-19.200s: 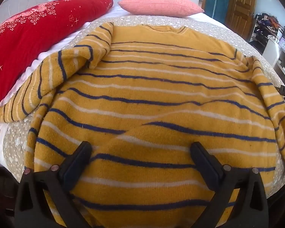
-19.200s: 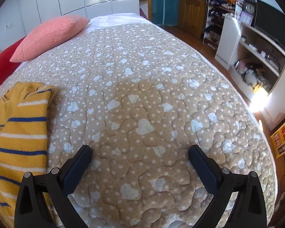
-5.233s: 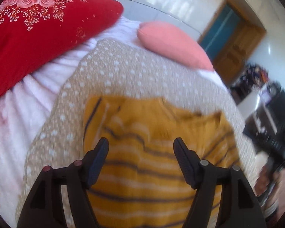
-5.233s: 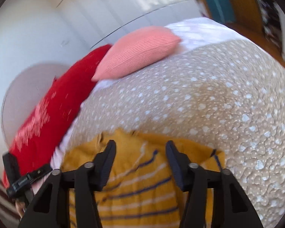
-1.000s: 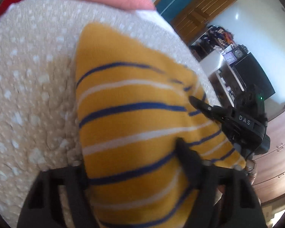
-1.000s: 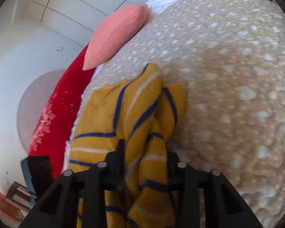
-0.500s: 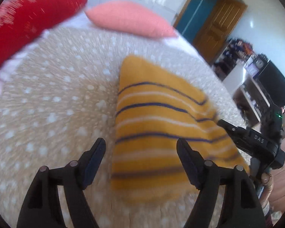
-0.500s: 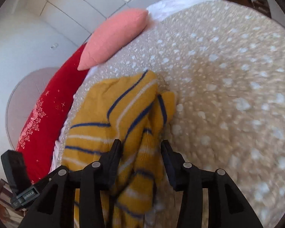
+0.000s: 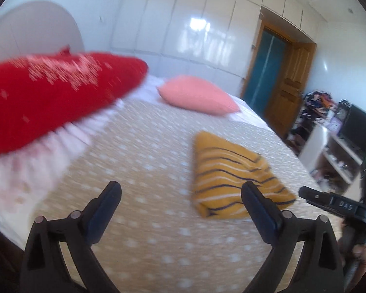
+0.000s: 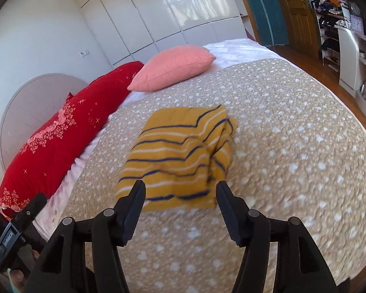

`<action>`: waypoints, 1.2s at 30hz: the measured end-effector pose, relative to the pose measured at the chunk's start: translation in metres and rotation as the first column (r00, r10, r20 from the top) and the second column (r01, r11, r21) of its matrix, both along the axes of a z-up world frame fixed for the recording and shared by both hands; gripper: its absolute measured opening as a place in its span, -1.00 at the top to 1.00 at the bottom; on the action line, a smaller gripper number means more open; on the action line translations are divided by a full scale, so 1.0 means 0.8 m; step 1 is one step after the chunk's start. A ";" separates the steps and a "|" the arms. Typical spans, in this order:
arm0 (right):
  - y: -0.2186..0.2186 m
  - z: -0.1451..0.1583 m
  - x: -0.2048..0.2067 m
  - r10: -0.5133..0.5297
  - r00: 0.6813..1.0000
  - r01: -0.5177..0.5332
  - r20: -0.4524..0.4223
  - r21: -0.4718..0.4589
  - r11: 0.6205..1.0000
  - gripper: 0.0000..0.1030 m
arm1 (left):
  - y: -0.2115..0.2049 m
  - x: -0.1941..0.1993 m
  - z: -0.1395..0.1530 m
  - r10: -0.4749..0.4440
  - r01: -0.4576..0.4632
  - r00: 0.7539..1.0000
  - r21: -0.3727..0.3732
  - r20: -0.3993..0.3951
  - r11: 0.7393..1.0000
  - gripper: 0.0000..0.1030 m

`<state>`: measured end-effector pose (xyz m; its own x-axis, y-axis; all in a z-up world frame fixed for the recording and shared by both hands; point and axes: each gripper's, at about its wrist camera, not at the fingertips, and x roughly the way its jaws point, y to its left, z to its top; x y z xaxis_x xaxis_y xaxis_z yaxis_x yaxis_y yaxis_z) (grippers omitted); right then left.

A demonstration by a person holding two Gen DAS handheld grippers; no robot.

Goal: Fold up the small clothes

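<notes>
The yellow sweater with navy and white stripes [image 10: 183, 153] lies folded into a compact rectangle on the beige dotted quilt [image 10: 292, 146]. It also shows in the left wrist view [image 9: 234, 178]. My right gripper [image 10: 180, 191] is open and empty, just short of the sweater's near edge. My left gripper [image 9: 181, 195] is open and empty, pulled back to the left of the sweater. The right gripper's tip shows at the right edge of the left wrist view [image 9: 329, 201].
A red embroidered pillow [image 10: 61, 131] and a pink pillow [image 10: 173, 66] lie at the head of the bed. A white shelf unit [image 10: 353, 58], a wooden door [image 9: 290, 88] and a wardrobe wall stand beyond the bed's far side.
Both grippers let go of the sweater and drew back and up from it. The folded sweater now lies free on the quilt.
</notes>
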<state>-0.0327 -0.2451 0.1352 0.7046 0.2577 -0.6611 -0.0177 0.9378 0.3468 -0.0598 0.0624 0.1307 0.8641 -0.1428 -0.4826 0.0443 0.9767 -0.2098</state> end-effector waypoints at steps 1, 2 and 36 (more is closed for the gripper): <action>0.009 -0.001 0.001 0.004 1.000 -0.004 -0.008 -0.007 1.000 -0.28 | 0.008 -0.008 0.003 0.022 -0.022 1.000 0.019 0.016 1.000 -0.92; 0.017 -0.003 0.004 0.008 1.000 -0.009 -0.015 -0.014 1.000 -0.28 | 0.016 -0.013 0.005 0.043 -0.044 0.999 0.030 0.030 0.999 -0.92; 0.070 -0.010 -0.003 -0.005 0.999 0.003 -0.032 -0.076 0.997 -0.39 | 0.065 -0.036 0.006 0.109 -0.109 0.992 -0.010 0.058 0.994 -0.96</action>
